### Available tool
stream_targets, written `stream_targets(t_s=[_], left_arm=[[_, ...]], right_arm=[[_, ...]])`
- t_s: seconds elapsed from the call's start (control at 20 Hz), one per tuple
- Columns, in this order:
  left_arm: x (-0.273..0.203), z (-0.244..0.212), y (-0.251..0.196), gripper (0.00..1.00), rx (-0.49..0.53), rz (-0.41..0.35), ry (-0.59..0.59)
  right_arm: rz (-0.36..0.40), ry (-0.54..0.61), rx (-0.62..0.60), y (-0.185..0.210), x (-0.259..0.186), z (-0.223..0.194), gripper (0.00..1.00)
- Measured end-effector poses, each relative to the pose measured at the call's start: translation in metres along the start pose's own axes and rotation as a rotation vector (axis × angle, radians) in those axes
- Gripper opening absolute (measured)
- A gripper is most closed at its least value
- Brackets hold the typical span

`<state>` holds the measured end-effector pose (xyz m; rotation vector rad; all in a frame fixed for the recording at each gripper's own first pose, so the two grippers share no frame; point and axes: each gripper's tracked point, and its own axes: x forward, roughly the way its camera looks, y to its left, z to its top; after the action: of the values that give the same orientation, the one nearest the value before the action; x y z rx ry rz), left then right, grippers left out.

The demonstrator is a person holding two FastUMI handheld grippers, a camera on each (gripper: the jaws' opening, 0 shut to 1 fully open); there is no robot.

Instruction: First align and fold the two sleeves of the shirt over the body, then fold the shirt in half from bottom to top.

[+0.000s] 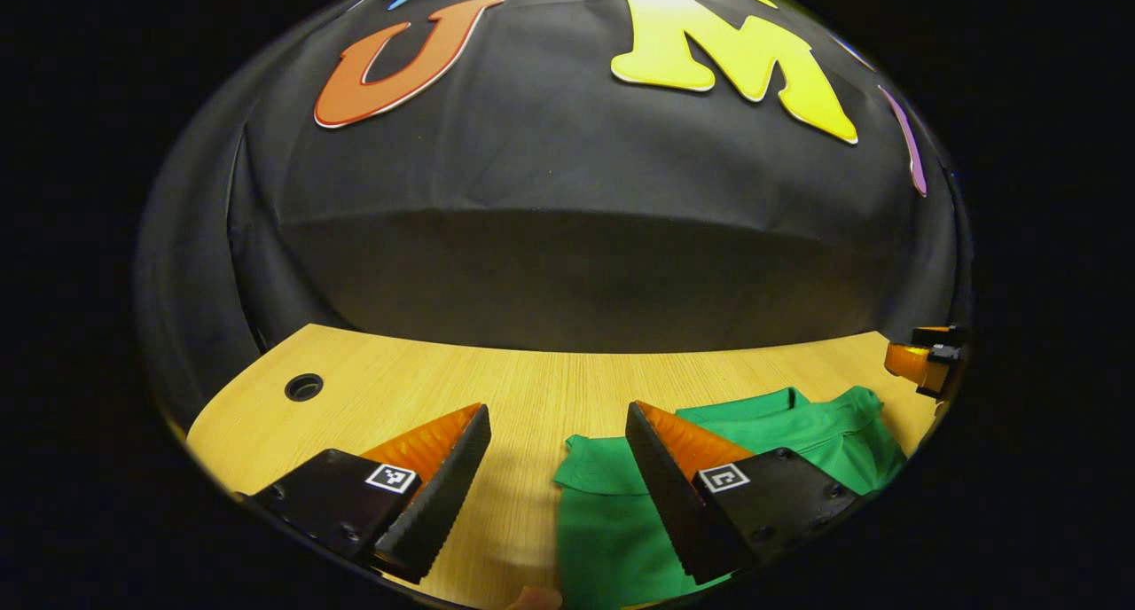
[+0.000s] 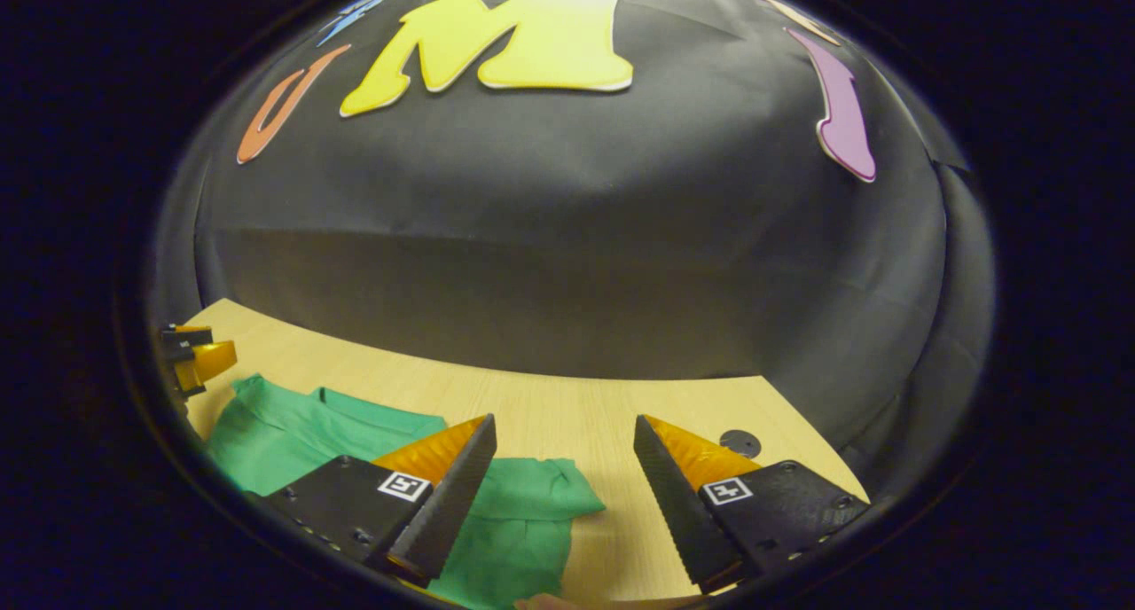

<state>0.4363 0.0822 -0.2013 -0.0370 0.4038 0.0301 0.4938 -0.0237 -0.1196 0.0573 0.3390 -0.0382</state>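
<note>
One green shirt (image 1: 798, 433), collar toward wall (image 1: 567, 193)

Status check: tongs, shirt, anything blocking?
Left tongs open, above the shirt's sleeve edge. Right tongs open over the other sleeve. Green shirt flat on the table, sleeves unfolded. Nothing in the way.

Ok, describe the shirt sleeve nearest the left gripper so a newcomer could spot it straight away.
Start at the wooden table in front of the black cloth wall. A green shirt lies on it. The sleeve is the flap that sticks out sideways from the shirt, between the open left gripper fingers; unlike the collar end, it finishes in a straight hemmed edge.
</note>
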Motion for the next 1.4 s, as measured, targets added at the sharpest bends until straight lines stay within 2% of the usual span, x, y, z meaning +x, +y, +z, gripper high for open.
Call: stream_targets(t_s=[0.2,0.4,0.45,0.5,0.55,0.65,0.8,0.95,1.1,1.2,1.4], left_arm=[[-0.028,0.008,-0.011,0.99,-0.022,-0.022,-0.009],[-0.066,0.031,-0.022,0.99,-0.018,-0.029,-0.082],[-0.077,0.035,-0.026,0.99,-0.025,-0.032,-0.102],[-0.089,0.035,-0.030,0.99,-0.027,-0.039,-0.101],[-0.102,0.033,-0.033,0.98,-0.031,-0.042,-0.096],[-0.126,0.029,-0.041,0.99,-0.039,-0.060,-0.092],[-0.167,0.015,-0.046,0.99,0.018,-0.057,-0.072],[-0.210,0.017,-0.051,0.99,0.024,-0.068,-0.118],[-0.257,0.017,-0.057,0.99,0.043,-0.063,-0.164],[-0.286,0.011,-0.066,0.98,0.066,-0.068,-0.181],[-0.342,-0.006,-0.075,1.00,0.108,-0.064,-0.208]], right_arm=[[0.014,-0.037,0.014,0.003,-0.039,0.010,0.95],[0.017,-0.076,0.007,0.002,-0.081,0.018,0.97],[0.013,-0.088,0.012,-0.001,-0.093,0.021,0.95],[0.014,-0.093,0.024,-0.003,-0.105,0.022,0.97],[0.018,-0.089,0.038,-0.006,-0.119,0.019,0.94],[0.017,-0.103,0.084,-0.013,-0.143,0.015,0.95],[0.012,-0.072,0.084,-0.026,-0.177,-0.004,0.95],[-0.022,-0.117,0.064,-0.046,-0.214,0.000,0.95],[-0.005,-0.129,0.088,-0.052,-0.254,-0.009,0.95],[-0.007,-0.147,0.078,-0.057,-0.282,-0.017,0.97],[0.015,-0.182,0.037,-0.051,-0.341,-0.032,0.95]])
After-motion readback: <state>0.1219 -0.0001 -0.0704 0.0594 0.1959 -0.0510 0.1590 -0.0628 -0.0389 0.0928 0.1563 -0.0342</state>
